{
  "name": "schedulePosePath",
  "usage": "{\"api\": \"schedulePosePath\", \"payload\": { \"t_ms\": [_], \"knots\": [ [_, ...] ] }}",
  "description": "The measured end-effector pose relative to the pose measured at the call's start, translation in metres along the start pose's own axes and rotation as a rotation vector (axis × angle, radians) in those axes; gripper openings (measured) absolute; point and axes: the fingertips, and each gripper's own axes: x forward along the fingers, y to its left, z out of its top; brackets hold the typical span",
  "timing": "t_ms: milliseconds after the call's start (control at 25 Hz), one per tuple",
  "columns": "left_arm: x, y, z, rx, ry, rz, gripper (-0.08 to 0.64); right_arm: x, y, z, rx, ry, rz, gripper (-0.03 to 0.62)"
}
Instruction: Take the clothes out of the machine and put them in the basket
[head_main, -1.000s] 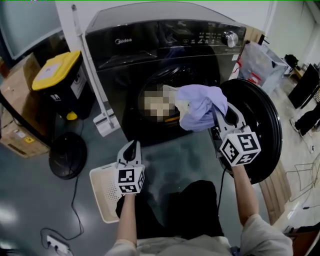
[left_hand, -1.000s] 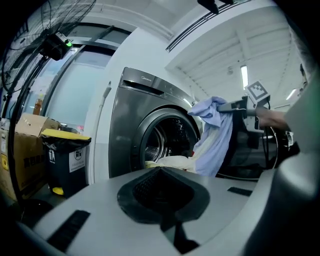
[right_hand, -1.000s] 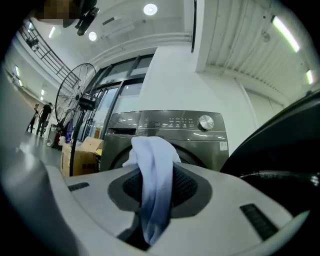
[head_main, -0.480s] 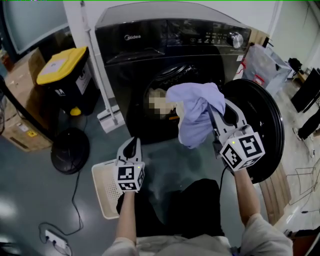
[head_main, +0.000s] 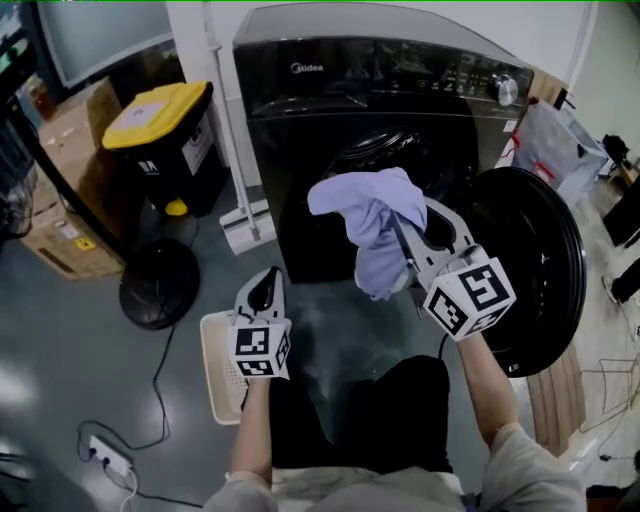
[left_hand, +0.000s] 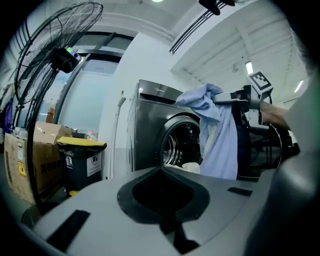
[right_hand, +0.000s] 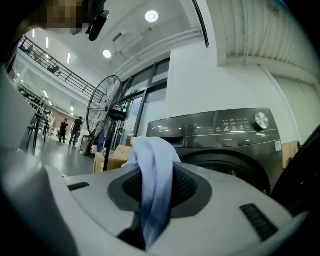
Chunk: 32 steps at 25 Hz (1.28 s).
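Observation:
A black front-loading washing machine (head_main: 330, 110) stands ahead with its round door (head_main: 540, 270) swung open to the right. My right gripper (head_main: 402, 228) is shut on a pale blue garment (head_main: 372, 225), which hangs in the air in front of the drum opening. The right gripper view has that garment (right_hand: 152, 170) draped through the jaws. Something white (left_hand: 191, 167) lies inside the drum. Low at the left, my left gripper (head_main: 265, 285) is shut and holds nothing, hovering over the white basket's (head_main: 218, 372) right rim. The left gripper view also shows the hanging garment (left_hand: 215, 135).
A black bin with a yellow lid (head_main: 165, 125) and cardboard boxes (head_main: 70, 200) stand left of the machine. A fan's round base (head_main: 158, 297) and a power strip (head_main: 105, 455) with its cable lie on the floor. A white mop (head_main: 245, 225) leans on the machine.
My right gripper has carried the garment away from the drum opening, leftward and toward me. The garment now hangs free. My left gripper has shifted slightly over the basket.

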Motion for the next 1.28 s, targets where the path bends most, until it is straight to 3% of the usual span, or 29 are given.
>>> {"api": "schedulePosePath", "payload": {
  "t_ms": [480,640,920,1280],
  "knots": [
    [-0.058,0.074,0.003,0.008,0.015,0.153,0.018,0.066,0.086,0.014,0.051,-0.04,0.217,0.106],
    [-0.077,0.101,0.01,0.018,0.004,0.208,0.018,0.08,0.119,0.048,0.102,-0.112,0.31,0.104],
    [-0.12,0.143,0.011,0.014,0.006,0.321,0.018,0.093,0.192,0.097,0.099,-0.198,0.482,0.104],
    [-0.175,0.178,0.003,0.012,0.031,0.425,0.018,0.115,0.269,0.076,0.128,-0.162,0.598,0.105]
  ]
}}
